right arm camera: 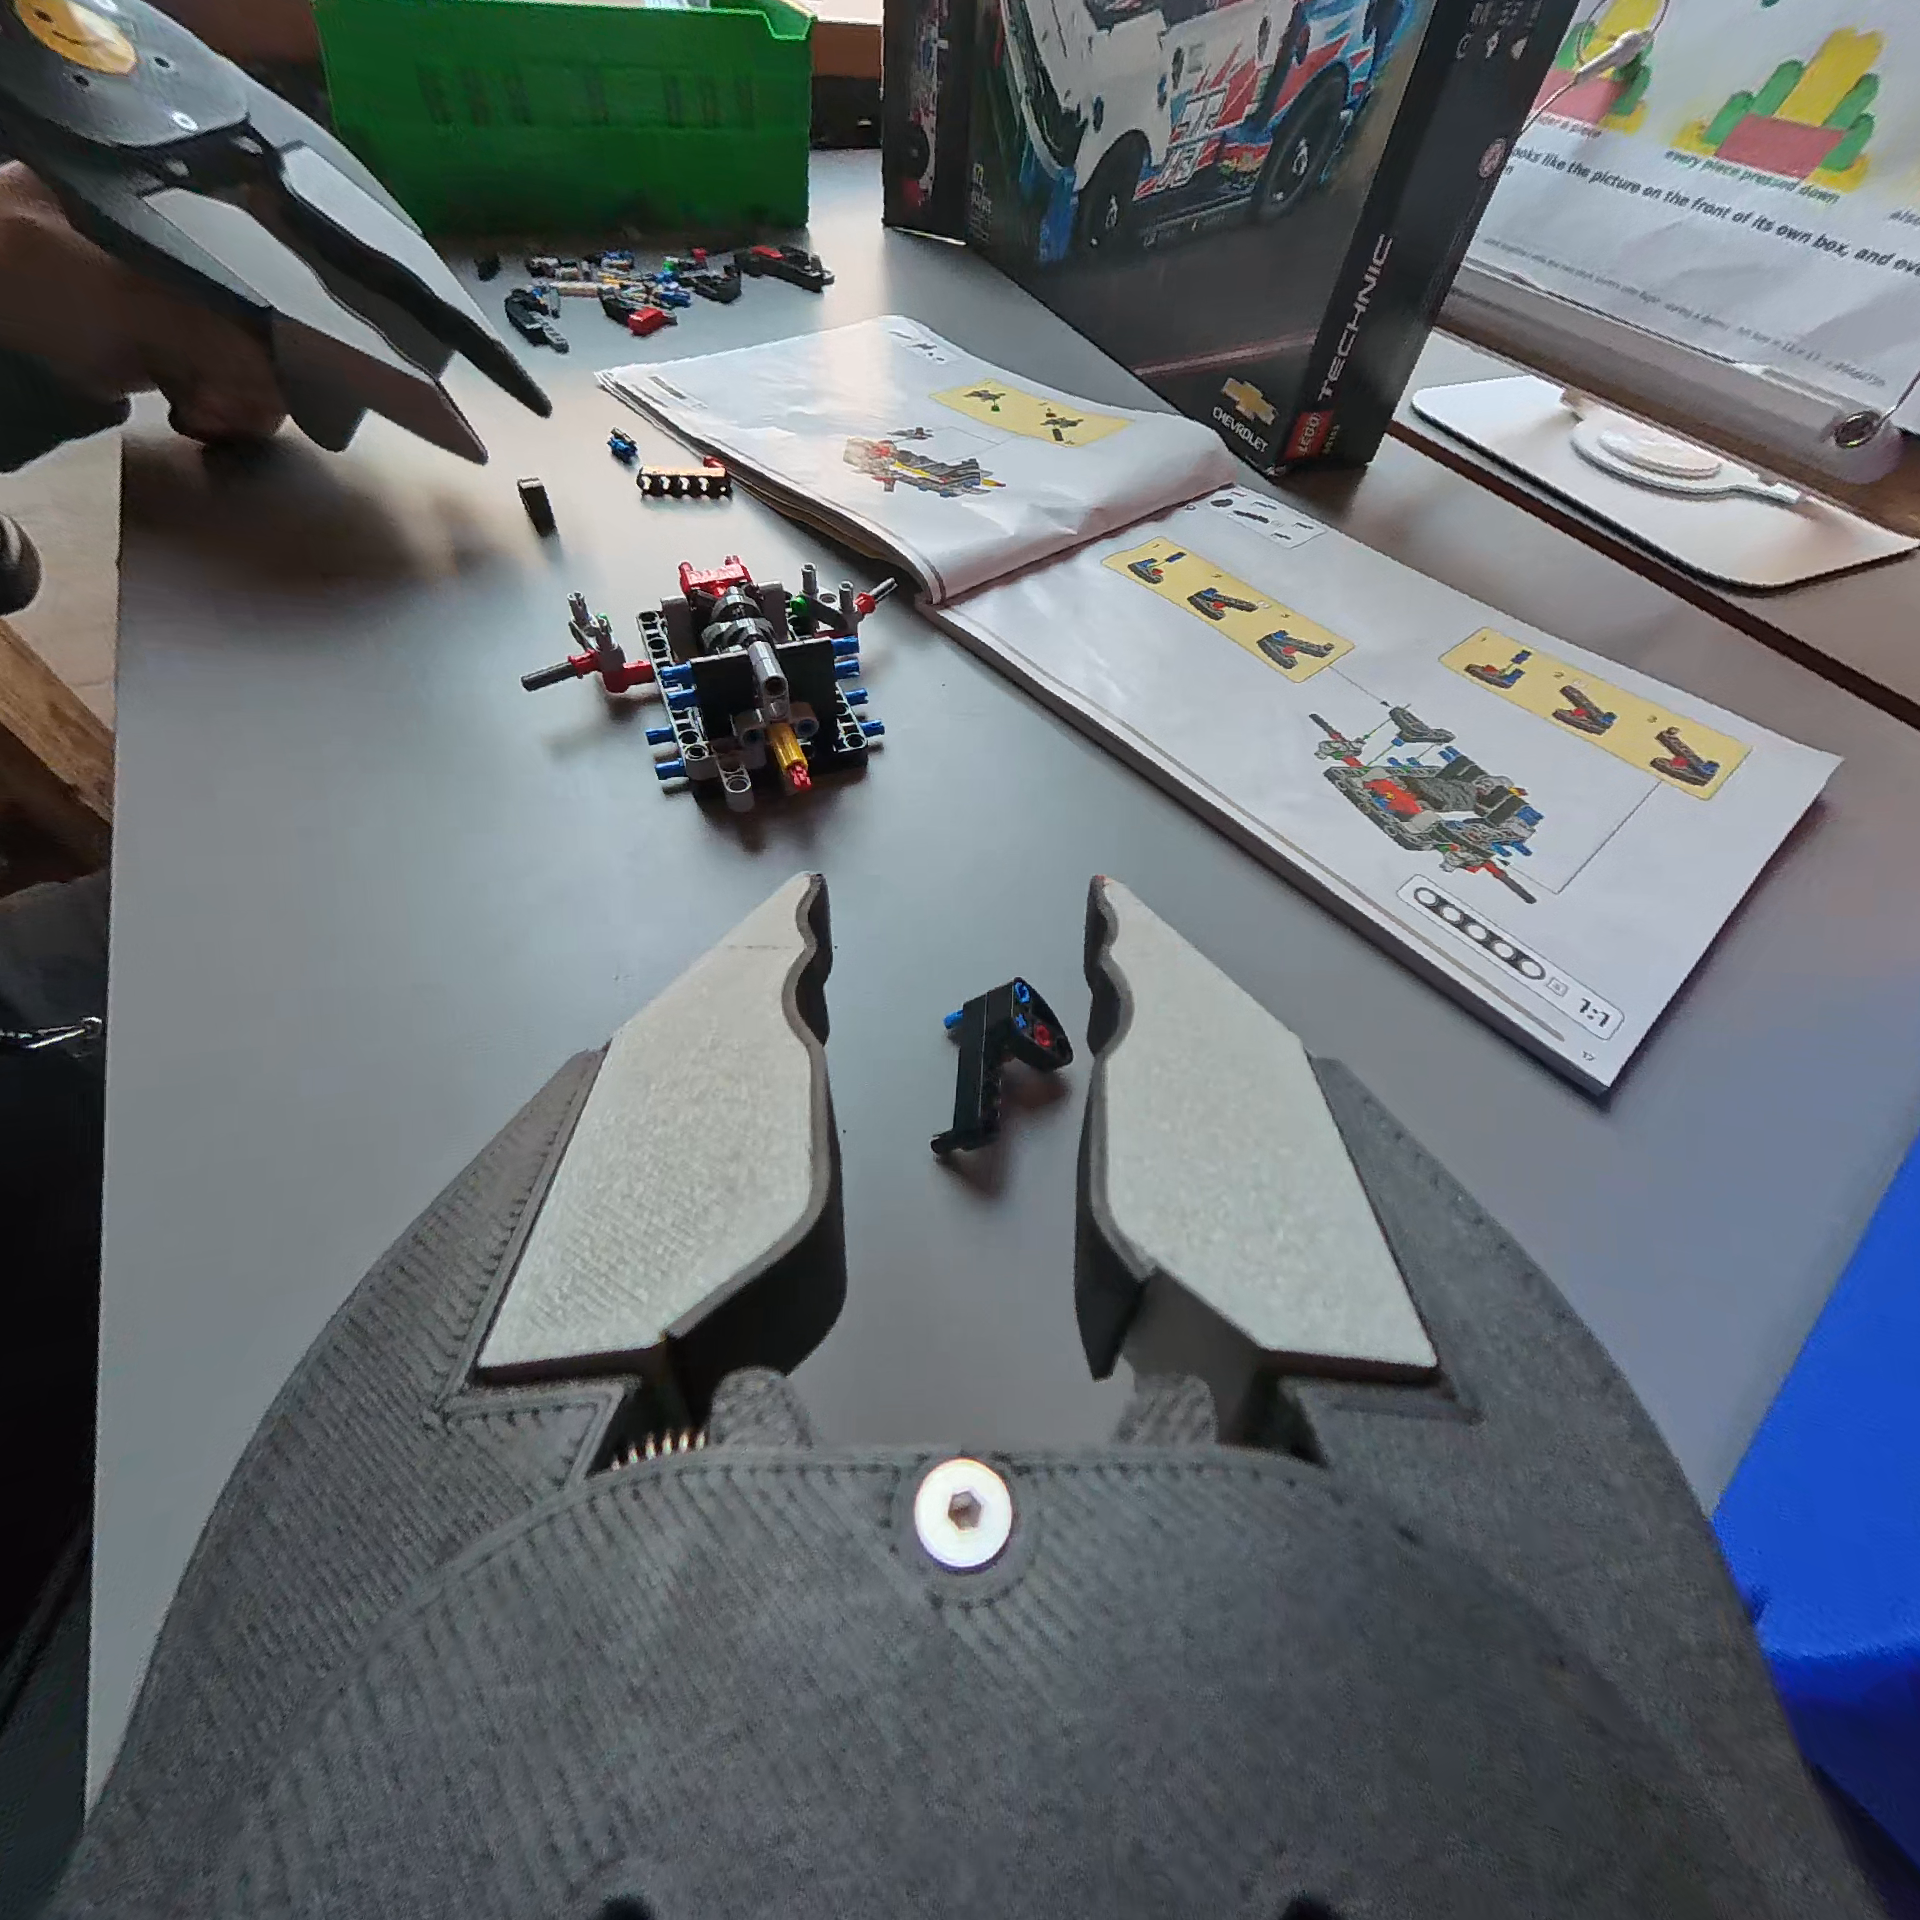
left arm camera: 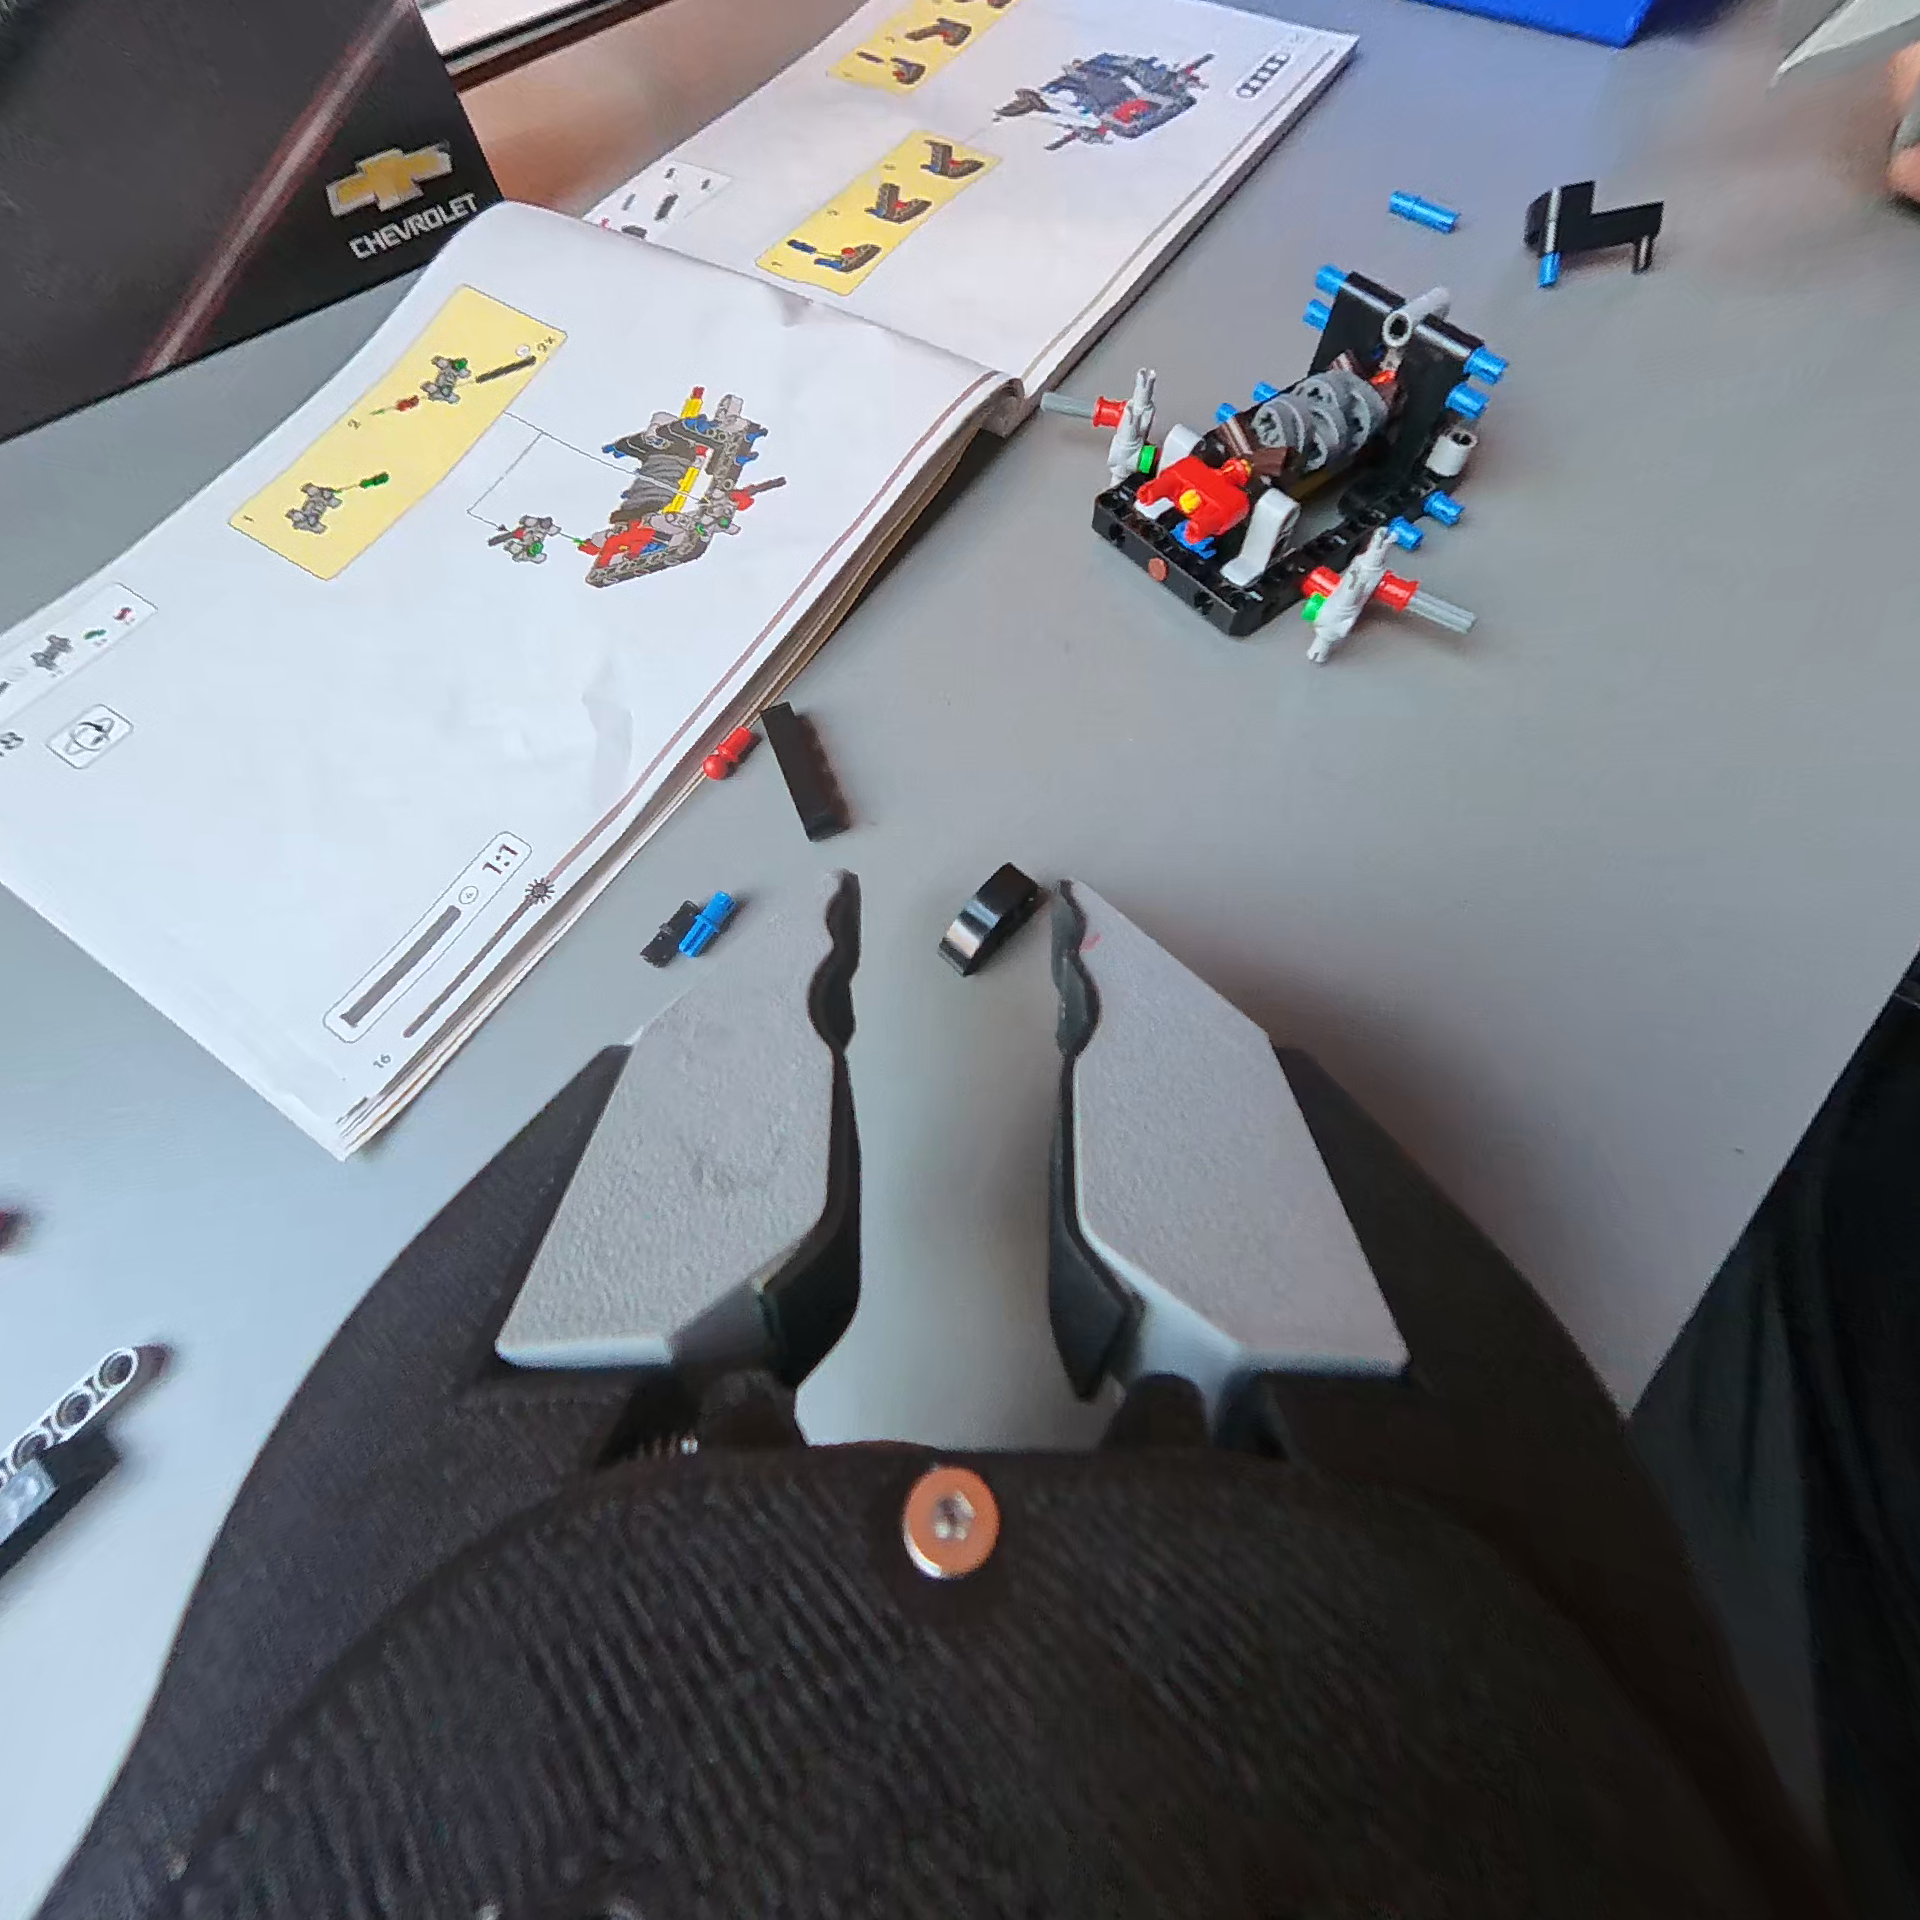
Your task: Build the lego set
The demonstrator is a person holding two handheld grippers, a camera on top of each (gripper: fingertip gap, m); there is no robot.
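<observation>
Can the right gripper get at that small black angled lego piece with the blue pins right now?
Probably yes. The right gripper is open, and the small black angled lego piece lies on the grey table between its fingers, nearer the right one, with nothing lying between them.

Grey matte tabletop [right arm camera: 343, 935] fills most of both views, smooth, soft daylight glare on it in the left wrist view [left arm camera: 1558, 935]. Far edge of the tabletop meets a brown wooden surface [right arm camera: 1662, 520], seen too in the left wrist view [left arm camera: 582, 135]. Wooden block or furniture edge at left [right arm camera: 52, 727]. Green plastic bin [right arm camera: 571, 114] at the back, blue bin [right arm camera: 1829, 1507] at right edge, also a blue one at the top of the left wrist view [left arm camera: 1538, 16]. White flat stand base [right arm camera: 1621, 478] on the brown surface, printed sheet [right arm camera: 1714, 135] propped behind it. Light diffuse, shadows soft.
</observation>
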